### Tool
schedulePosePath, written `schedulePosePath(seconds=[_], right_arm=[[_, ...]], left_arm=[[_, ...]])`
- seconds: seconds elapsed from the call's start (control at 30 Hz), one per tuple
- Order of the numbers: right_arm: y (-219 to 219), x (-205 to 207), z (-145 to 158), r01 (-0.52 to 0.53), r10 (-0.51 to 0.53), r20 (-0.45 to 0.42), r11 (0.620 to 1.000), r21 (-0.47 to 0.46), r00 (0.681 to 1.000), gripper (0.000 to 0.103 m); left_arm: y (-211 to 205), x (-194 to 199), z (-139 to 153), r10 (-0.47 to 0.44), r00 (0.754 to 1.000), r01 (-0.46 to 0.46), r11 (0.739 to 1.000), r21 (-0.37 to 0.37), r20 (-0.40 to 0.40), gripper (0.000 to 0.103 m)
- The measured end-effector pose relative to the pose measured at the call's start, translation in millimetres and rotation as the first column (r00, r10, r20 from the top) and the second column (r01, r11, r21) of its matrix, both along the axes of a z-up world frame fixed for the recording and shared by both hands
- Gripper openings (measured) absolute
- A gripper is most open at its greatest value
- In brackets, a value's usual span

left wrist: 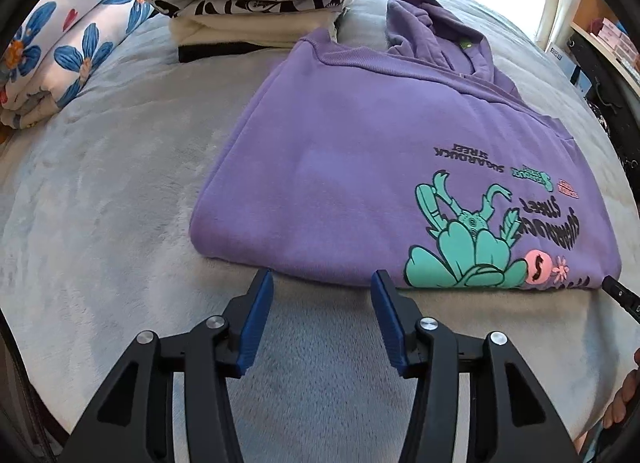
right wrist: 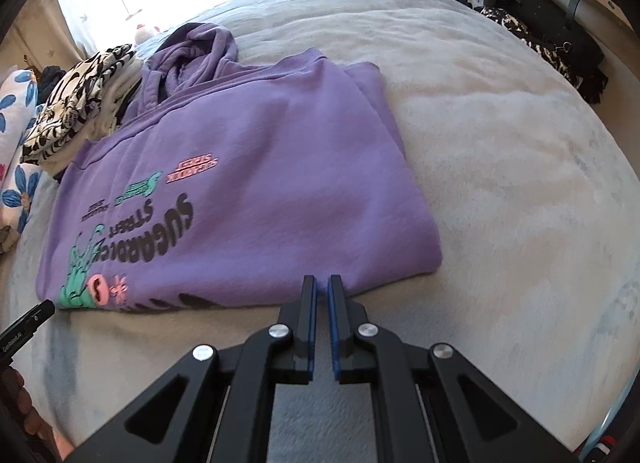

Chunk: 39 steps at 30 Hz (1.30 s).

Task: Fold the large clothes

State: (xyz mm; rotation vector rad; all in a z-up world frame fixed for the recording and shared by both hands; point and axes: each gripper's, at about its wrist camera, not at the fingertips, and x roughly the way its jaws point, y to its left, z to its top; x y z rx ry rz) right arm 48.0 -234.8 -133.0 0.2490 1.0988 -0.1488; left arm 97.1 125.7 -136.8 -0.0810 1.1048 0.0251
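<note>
A purple hoodie [left wrist: 360, 151] [right wrist: 256, 167] with a teal and pink print lies flat on the bed, sleeves tucked in and hood at the far end. My left gripper [left wrist: 322, 283] is open just short of the hoodie's near hem, with only bedding between its blue pads. My right gripper [right wrist: 322, 283] is shut, its tips resting at the near hem close to the hoodie's right corner. The hem lies flat there, and I see no fabric lifted between the pads. The right gripper's black finger [left wrist: 622, 297] shows at the left wrist view's right edge.
A stack of folded clothes [left wrist: 256, 3] [right wrist: 80, 103] with a black-and-white print on top sits at the far left of the bed. Beside it lies a blue-flowered quilt [left wrist: 68, 39]. The grey blanket [right wrist: 520, 183] stretches right of the hoodie. Dark bags [right wrist: 552, 23] and shelves stand beyond the bed.
</note>
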Motion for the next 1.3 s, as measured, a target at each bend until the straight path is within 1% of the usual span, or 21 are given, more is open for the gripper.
schedulePosePath(seconds=[0.2, 0.27, 0.4, 0.53, 0.67, 0.73, 0.83, 0.93, 1.0, 1.03, 1.07, 1.1, 1.13, 1.17, 1.23, 1.3], right_arm=[[12.4, -9.6, 19.4, -0.035, 0.035, 0.017, 0.999, 0.004, 0.999, 0.005], [15.9, -13.0, 27.4, -0.046, 0.046, 0.024, 0.999, 0.013, 0.999, 0.005], [22.2, -15.5, 47.6, -0.078, 0.077, 0.027, 0.997, 0.010, 0.997, 0.005], [28.3, -10.4, 73.0, -0.114, 0.114, 0.046, 0.993, -0.005, 0.992, 0.005], [36.1, 6.1, 106.7, -0.157, 0.158, 0.081, 0.987, -0.015, 0.984, 0.006], [39.2, 17.3, 122.5, -0.174, 0.177, 0.096, 0.984, -0.032, 0.980, 0.006], [42.5, 42.3, 155.1, -0.204, 0.209, 0.131, 0.978, -0.054, 0.969, 0.006], [46.5, 73.1, 191.7, -0.235, 0.247, 0.166, 0.968, -0.086, 0.955, 0.006], [46.9, 100.6, 217.5, -0.249, 0.264, 0.180, 0.963, -0.102, 0.947, 0.014], [46.4, 110.4, 225.3, -0.252, 0.267, 0.188, 0.962, -0.101, 0.945, 0.025], [45.3, 124.9, 235.6, -0.256, 0.271, 0.202, 0.962, -0.095, 0.941, 0.040], [44.7, 140.5, 244.1, -0.260, 0.275, 0.214, 0.961, -0.097, 0.937, 0.048], [45.0, 153.5, 249.2, -0.261, 0.278, 0.220, 0.960, -0.104, 0.935, 0.060], [45.4, 171.3, 252.8, -0.264, 0.283, 0.221, 0.958, -0.112, 0.933, 0.063], [45.1, 205.4, 252.4, -0.268, 0.286, 0.212, 0.957, -0.107, 0.935, 0.063], [45.8, 244.9, 241.6, -0.283, 0.292, 0.187, 0.956, -0.074, 0.938, 0.063]], left_arm=[[-0.8, -15.0, 22.0, -0.007, 1.000, 0.007, 1.000, 0.015, 0.019, 0.049], [-0.3, -18.9, 29.6, -0.013, 1.000, 0.013, 1.000, 0.006, 0.022, 0.049], [-0.2, -23.6, 51.0, -0.038, 0.998, 0.038, 0.999, 0.000, 0.044, 0.049], [1.6, -17.3, 84.1, -0.071, 0.993, 0.070, 0.997, 0.011, 0.095, 0.049], [3.4, 5.5, 118.0, -0.102, 0.987, 0.103, 0.995, 0.003, 0.123, 0.050], [1.8, 23.6, 135.4, -0.129, 0.982, 0.126, 0.992, 0.027, 0.136, 0.050], [-3.4, 52.9, 158.6, -0.159, 0.976, 0.150, 0.986, 0.069, 0.151, 0.050], [-9.1, 88.0, 180.5, -0.187, 0.971, 0.181, 0.982, 0.055, 0.149, 0.050], [-16.5, 114.5, 194.2, -0.205, 0.968, 0.197, 0.978, 0.061, 0.148, 0.050], [-22.5, 130.9, 200.7, -0.220, 0.965, 0.213, 0.975, 0.063, 0.145, 0.051], [-28.1, 146.0, 205.7, -0.239, 0.961, 0.232, 0.971, 0.063, 0.140, 0.052], [-34.6, 163.7, 210.1, -0.255, 0.957, 0.248, 0.967, 0.064, 0.137, 0.054], [-41.0, 178.3, 212.0, -0.267, 0.955, 0.260, 0.963, 0.065, 0.132, 0.055], [-47.6, 195.7, 213.3, -0.278, 0.952, 0.272, 0.960, 0.064, 0.125, 0.056], [-60.4, 229.1, 210.4, -0.283, 0.953, 0.278, 0.959, 0.056, 0.105, 0.056], [-70.8, 266.4, 200.1, -0.277, 0.957, 0.275, 0.961, 0.032, 0.085, 0.056]])
